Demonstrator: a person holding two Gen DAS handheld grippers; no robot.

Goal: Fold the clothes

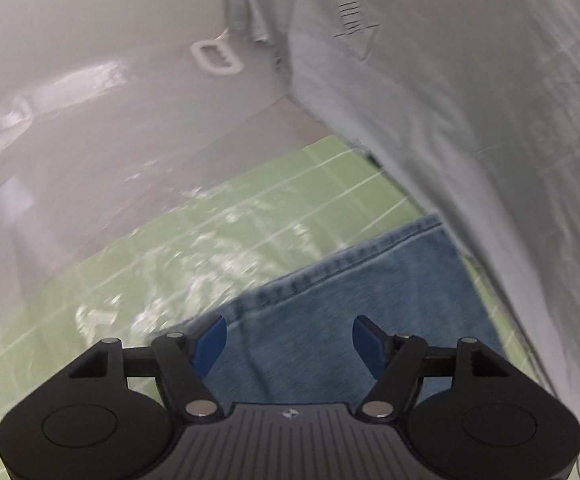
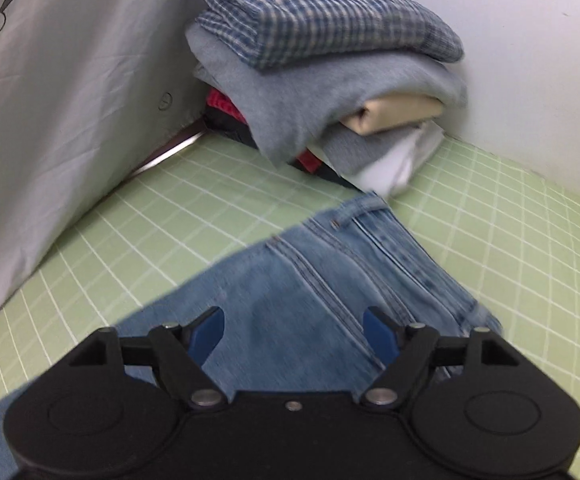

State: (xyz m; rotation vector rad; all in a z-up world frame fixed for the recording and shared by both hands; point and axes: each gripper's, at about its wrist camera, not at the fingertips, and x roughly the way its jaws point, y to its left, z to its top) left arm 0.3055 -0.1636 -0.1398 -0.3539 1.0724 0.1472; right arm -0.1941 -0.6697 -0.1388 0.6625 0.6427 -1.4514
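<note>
Left gripper (image 1: pixel 289 343): jaws spread wide, empty, over the jeans (image 1: pixel 353 304) hem on the green mat (image 1: pixel 250 208). Right gripper (image 2: pixel 293 336): jaws likewise wide, empty, above the jeans' waist end. Only right view shows the folded stack (image 2: pixel 321 76) beyond, by the wall.

Left gripper (image 1: pixel 289 342): black linkage arms with silver pivot pins, blue finger pads (image 1: pixel 209 345), ribbed grey housing bearing a small emblem. Right gripper (image 2: pixel 293 336): identical black linkage, blue pads, smooth black housing with one central screw.
</note>
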